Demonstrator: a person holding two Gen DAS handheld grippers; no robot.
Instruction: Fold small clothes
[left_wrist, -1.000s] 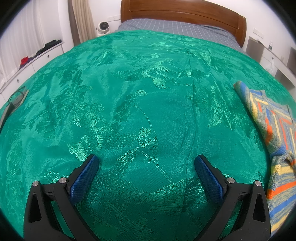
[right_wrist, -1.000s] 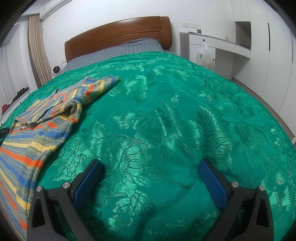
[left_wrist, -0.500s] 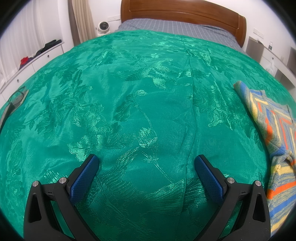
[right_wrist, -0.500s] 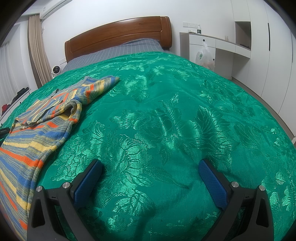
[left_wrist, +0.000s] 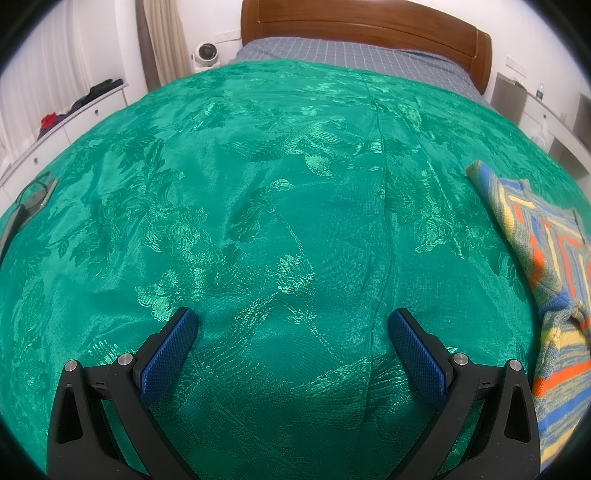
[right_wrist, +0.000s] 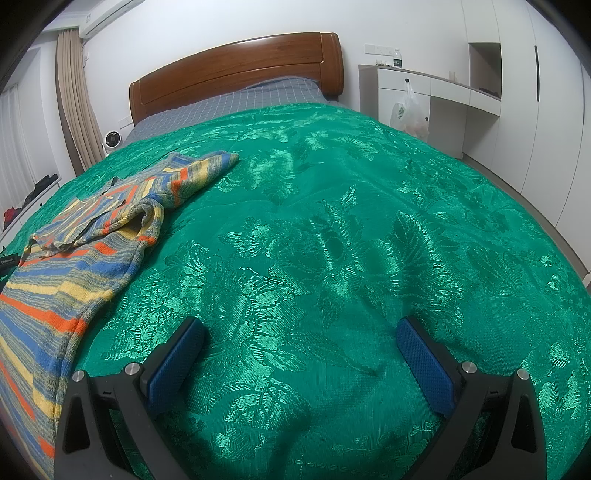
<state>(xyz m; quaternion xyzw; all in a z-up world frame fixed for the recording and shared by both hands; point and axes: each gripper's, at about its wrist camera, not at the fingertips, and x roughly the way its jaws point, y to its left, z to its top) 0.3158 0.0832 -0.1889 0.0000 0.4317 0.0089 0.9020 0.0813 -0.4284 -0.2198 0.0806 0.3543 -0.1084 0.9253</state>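
Note:
A small knitted garment (right_wrist: 74, 258) with blue, yellow, orange and grey stripes lies rumpled on the green bedspread (right_wrist: 332, 240), one part folded over on itself. It fills the left side of the right wrist view and the right edge of the left wrist view, garment (left_wrist: 546, 258). My left gripper (left_wrist: 291, 328) is open over bare bedspread (left_wrist: 258, 221), the garment off to its right. My right gripper (right_wrist: 301, 338) is open too, nothing between its blue pads, with the garment just left of its left finger.
A wooden headboard (right_wrist: 236, 74) and grey checked sheet (left_wrist: 351, 59) are at the far end. White cabinets (right_wrist: 443, 96) with a hanging plastic bag (right_wrist: 408, 110) stand right of the bed. A low white shelf (left_wrist: 66, 118) with clothes and a small fan (left_wrist: 205, 55) stand left. A dark tool (left_wrist: 33, 195) lies at the left edge.

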